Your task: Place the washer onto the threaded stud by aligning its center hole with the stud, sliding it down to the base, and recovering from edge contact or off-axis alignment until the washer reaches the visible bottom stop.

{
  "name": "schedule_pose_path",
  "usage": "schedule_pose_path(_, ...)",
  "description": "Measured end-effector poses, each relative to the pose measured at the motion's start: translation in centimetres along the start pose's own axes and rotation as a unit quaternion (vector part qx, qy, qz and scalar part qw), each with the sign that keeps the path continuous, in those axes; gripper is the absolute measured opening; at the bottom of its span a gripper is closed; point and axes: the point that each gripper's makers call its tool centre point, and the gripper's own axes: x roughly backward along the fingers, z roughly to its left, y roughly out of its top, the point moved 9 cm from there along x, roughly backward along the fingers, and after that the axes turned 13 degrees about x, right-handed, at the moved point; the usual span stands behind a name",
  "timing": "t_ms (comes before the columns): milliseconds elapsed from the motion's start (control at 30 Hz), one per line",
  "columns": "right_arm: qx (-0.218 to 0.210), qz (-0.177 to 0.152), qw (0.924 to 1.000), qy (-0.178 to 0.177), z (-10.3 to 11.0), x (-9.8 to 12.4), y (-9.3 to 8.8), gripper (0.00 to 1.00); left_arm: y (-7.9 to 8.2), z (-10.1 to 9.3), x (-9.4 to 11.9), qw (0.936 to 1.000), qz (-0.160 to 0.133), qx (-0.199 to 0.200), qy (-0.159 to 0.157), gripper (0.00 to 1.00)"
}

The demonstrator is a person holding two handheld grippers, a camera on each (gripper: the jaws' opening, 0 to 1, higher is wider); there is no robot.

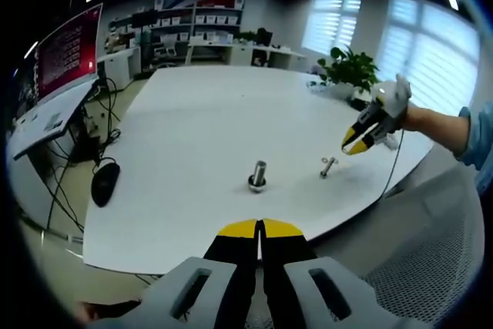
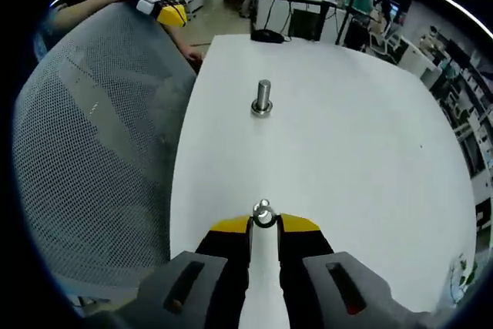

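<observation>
Resting on smooth white table [image 1: 192,136], ribbed metal threaded stud [image 2: 263,98]; nearer than stud, right gripper [image 2: 265,223] pinching round steel washer [image 2: 264,213]; left gripper [image 1: 260,228] pressing together.

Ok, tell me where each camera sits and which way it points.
Left gripper view: rides the left tongs, shut, off the table's edge, facing the stud; the right tongs and a hand show.
Right gripper view: rides the right tongs, above the washer, facing the stud.
Shared: stud, table, mesh chair.
</observation>
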Motion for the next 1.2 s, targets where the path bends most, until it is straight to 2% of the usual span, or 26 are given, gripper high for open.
schedule_pose_path(433, 0.023, 0.035, 0.9988, 0.026, -0.1, -2.6, 0.8, 0.14, 0.0, 0.0, 0.0, 1.0, -0.001, 0.001, 0.0, 0.0)
schedule_pose_path(1067, 0.038, 0.071, 0.9962, 0.033, -0.3, -3.6, 0.4, 0.14, 0.0, 0.0, 0.0, 1.0, -0.004, 0.0, -0.005, 0.0)
schedule_pose_path(1200, 0.037, 0.066, 0.9966, 0.031, -0.4, -3.0, 0.7, 0.14, 0.0, 0.0, 0.0, 1.0, -0.003, 0.0, -0.005, 0.0)
